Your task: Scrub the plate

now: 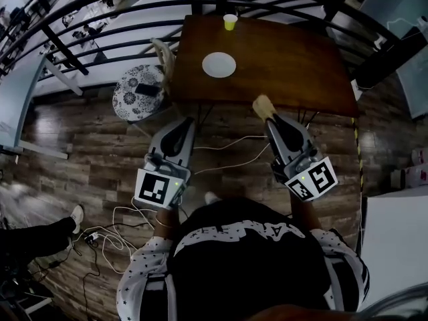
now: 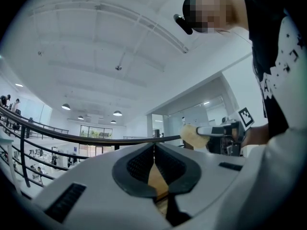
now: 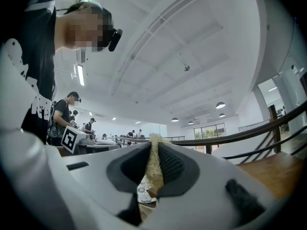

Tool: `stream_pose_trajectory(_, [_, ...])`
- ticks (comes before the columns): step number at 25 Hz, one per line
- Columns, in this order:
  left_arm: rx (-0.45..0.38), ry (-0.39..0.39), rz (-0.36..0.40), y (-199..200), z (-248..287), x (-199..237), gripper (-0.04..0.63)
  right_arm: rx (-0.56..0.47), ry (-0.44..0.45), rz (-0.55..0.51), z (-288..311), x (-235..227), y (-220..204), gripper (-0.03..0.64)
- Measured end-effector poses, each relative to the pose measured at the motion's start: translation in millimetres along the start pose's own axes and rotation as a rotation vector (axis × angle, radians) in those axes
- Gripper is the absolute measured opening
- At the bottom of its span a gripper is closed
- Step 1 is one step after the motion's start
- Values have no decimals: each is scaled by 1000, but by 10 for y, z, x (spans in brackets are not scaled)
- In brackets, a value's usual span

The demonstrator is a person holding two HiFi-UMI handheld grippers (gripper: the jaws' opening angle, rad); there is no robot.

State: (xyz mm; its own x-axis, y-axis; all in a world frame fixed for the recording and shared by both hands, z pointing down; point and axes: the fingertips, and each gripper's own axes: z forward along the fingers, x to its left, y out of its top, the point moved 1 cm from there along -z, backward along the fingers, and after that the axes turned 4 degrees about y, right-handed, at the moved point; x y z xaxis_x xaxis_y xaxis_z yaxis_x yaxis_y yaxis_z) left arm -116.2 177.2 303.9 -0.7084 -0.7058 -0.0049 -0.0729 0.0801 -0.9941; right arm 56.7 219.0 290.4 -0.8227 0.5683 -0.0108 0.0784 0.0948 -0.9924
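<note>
A round white plate (image 1: pixel 219 64) lies on the brown wooden table (image 1: pixel 294 65), well ahead of both grippers. My right gripper (image 1: pixel 271 118) is held over the floor just short of the table's near edge, shut on a tan scrub sponge (image 1: pixel 263 104) that sticks out past its tips. In the right gripper view the sponge (image 3: pixel 153 162) stands pinched edge-on between the dark pads. My left gripper (image 1: pixel 186 124) hovers level with it to the left, its jaws shut with nothing held. The left gripper view shows the pads (image 2: pixel 139 166) touching, with the sponge (image 2: pixel 193 135) beyond them.
A yellow cup (image 1: pixel 230 21) stands at the table's far edge. A stool with a patterned cushion (image 1: pixel 137 92) and a dark object on it stands left of the table. A black railing (image 1: pixel 120 29) curves behind. Cables (image 1: pixel 221 159) trail across the wooden floor.
</note>
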Motion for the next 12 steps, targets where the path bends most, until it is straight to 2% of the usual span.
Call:
stream_pose_trajectory(8, [8, -12, -14, -99, -14, 45, 15, 35, -48, -15, -10, -43, -70, 49])
stream_pose_trajectory(12, [13, -2, 10, -100, 11, 117, 15, 31, -45, -14, 70, -92, -70, 49])
